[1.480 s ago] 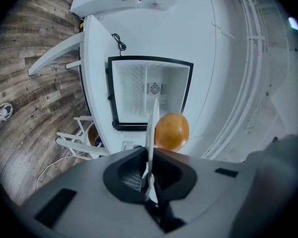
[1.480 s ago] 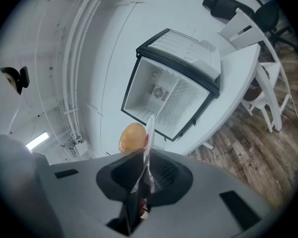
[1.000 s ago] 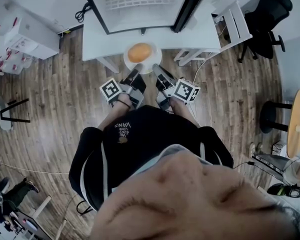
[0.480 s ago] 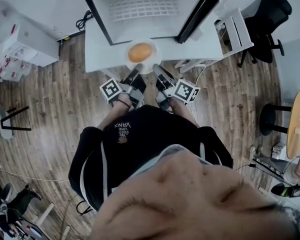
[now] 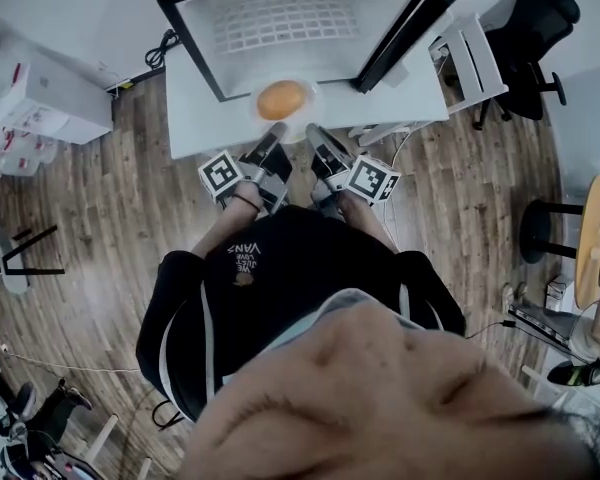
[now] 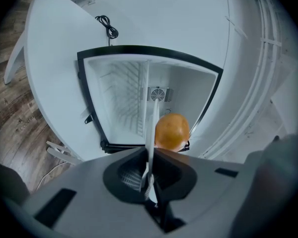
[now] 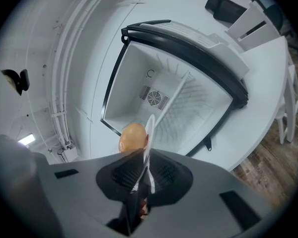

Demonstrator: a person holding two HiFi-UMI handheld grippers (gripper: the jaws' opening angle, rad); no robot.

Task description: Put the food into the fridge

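The left tongs [image 6: 149, 176] and right tongs [image 7: 144, 175] each pinch the rim of the white plate [image 5: 261, 115]. The round orange food [image 5: 283, 99] on it is just before the open fridge [image 5: 290, 23], not yet inside.

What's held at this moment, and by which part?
A white plate carrying orange food, held at its near rim: the left gripper is shut on the rim's left side, the right gripper on its right side.

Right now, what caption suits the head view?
Left gripper and right gripper hold a plate of orange food before the open fridge.
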